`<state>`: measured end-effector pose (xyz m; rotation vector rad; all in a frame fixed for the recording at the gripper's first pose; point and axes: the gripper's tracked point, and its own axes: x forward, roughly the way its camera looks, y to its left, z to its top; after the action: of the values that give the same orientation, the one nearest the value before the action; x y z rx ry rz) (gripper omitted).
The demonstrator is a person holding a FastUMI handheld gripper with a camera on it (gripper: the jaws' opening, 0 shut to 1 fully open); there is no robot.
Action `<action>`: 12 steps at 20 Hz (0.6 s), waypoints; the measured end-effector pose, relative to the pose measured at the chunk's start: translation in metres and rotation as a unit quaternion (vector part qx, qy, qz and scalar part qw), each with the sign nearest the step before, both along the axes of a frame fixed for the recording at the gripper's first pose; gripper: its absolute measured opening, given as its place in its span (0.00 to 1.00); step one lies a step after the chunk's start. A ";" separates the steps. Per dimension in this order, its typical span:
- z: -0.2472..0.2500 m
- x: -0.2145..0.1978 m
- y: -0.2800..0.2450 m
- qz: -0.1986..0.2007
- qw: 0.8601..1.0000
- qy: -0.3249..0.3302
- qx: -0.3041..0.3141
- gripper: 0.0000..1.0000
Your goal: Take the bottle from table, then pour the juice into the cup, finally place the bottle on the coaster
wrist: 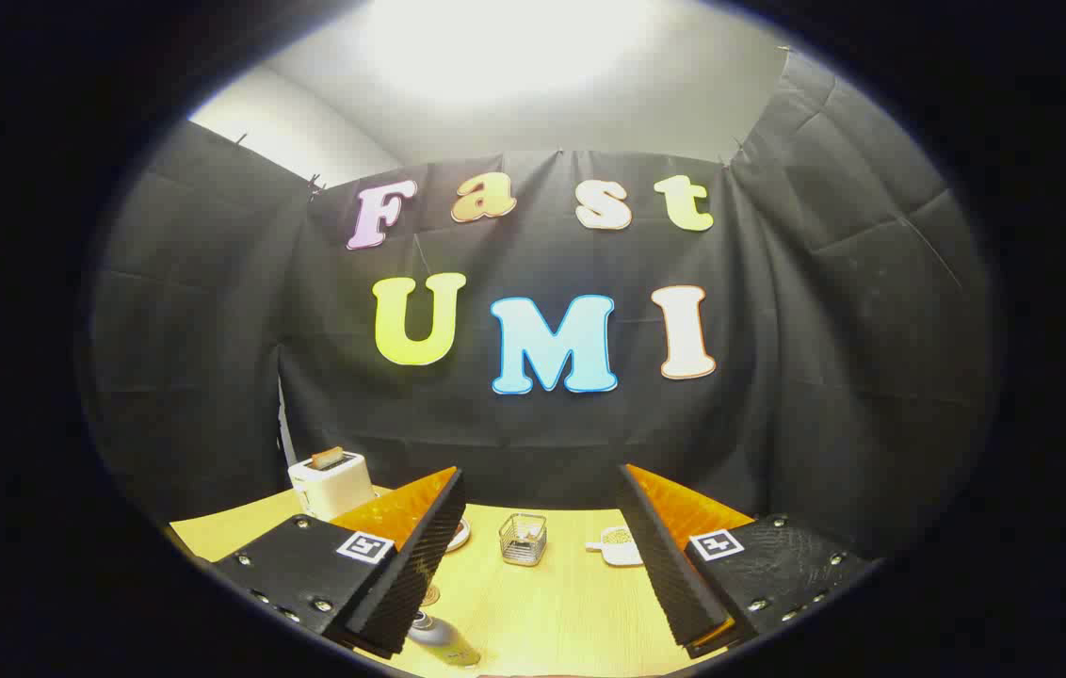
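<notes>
Gripper view: claw (538,556) released above the wooden table (552,612); black cloth wall (825,377) behind, toaster (331,482) beyond.

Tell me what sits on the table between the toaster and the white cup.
In the gripper view, a small wire basket stands on the table between the toaster and the white cup; the open gripper frames it.

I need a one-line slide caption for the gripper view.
Open gripper above wooden table, grey bottle lying by one finger; wire basket and white toaster beyond.
</notes>
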<state>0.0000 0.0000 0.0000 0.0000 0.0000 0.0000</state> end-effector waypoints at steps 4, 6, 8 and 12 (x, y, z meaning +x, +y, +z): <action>-0.002 -0.001 0.001 -0.001 1.000 0.001 -0.005 0.99; -0.001 -0.001 0.002 0.001 1.000 0.000 -0.003 0.99; -0.002 -0.001 0.003 0.001 1.000 0.001 -0.004 0.99; -0.012 0.000 0.010 0.013 1.000 0.014 -0.012 0.99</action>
<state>0.0000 0.0099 -0.0117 -0.0236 0.0288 0.0261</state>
